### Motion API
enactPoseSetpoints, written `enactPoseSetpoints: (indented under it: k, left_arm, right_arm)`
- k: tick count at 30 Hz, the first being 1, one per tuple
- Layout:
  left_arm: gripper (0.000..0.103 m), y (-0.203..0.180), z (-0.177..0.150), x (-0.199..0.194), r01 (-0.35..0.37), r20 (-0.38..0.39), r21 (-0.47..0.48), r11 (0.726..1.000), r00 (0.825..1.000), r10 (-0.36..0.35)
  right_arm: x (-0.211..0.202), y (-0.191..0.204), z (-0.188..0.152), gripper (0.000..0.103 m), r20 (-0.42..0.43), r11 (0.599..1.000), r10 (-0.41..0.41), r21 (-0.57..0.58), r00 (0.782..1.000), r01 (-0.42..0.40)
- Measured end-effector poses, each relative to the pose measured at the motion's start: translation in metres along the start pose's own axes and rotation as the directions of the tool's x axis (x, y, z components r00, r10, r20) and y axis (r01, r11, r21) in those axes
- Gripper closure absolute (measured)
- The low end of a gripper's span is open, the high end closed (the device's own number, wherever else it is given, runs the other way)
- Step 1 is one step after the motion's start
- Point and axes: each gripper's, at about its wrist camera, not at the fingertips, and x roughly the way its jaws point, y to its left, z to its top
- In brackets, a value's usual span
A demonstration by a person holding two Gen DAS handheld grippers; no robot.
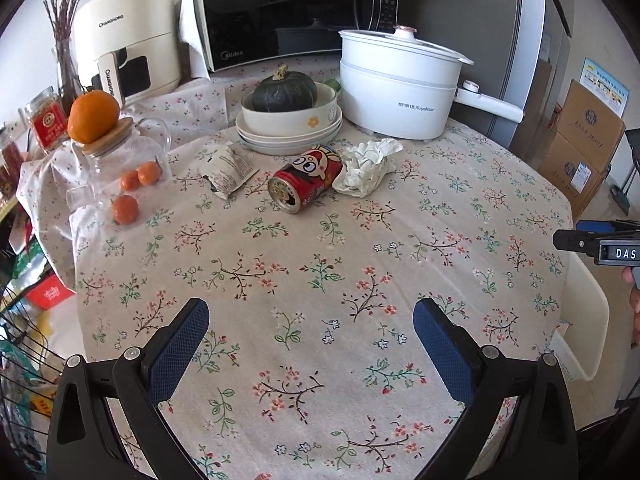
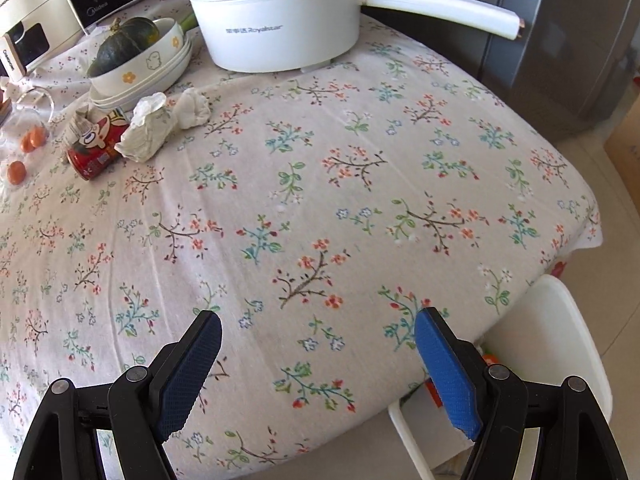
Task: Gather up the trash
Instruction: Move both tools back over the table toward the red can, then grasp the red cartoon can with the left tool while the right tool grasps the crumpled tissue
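A red drink can [image 1: 306, 184] lies on its side on the floral tablecloth, mouth toward me. A crumpled white tissue [image 1: 368, 168] touches its right side and a torn paper wrapper [image 1: 228, 170] lies to its left. My left gripper [image 1: 311, 320] hovers open over the near part of the table, well short of them. In the right wrist view the can [image 2: 96, 148] and tissue [image 2: 160, 128] sit far left. My right gripper [image 2: 318, 332] is open near the table's right front edge, nothing between its fingers.
A white electric pot [image 1: 396, 88] and stacked bowls with a squash [image 1: 286, 94] stand behind the trash. A glass jar [image 1: 120, 160] with oranges is at the left. A white bin [image 2: 552, 344] stands on the floor by the table's right edge. Wire basket [image 1: 20, 360] at far left.
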Motion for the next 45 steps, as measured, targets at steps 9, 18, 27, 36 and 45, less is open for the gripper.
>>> enactPoseSetpoints:
  k: [9,18,27,36,45]
  left_arm:
    - [0.002,0.027,0.049,0.069,0.084,0.084,0.071,0.994,0.992,-0.089]
    - [0.013,0.023,0.076,0.140,0.143,0.092,0.186,0.972,0.982,-0.162]
    - [0.045,0.034,0.084,0.162,0.260,0.057,0.133,0.956,0.961,-0.270]
    - [0.045,0.056,0.052,0.135,0.198,0.040,-0.064,0.978,0.980,-0.196]
    - [0.045,0.082,0.018,0.110,0.140,0.012,-0.130,0.981,0.990,-0.140]
  right_arm:
    - [0.042,0.044,0.062,0.020,0.086,0.996,0.058,-0.076,0.995,-0.051]
    - [0.093,0.062,0.090,0.020,0.078,0.990,0.123,-0.084,0.989,-0.116]
    - [0.112,0.064,0.099,0.020,0.083,0.986,0.142,-0.101,0.986,-0.133]
    - [0.118,0.093,0.102,0.020,0.103,0.981,0.179,-0.093,0.978,-0.170]
    - [0.143,0.140,0.106,0.026,0.099,0.978,0.207,-0.049,0.973,-0.203]
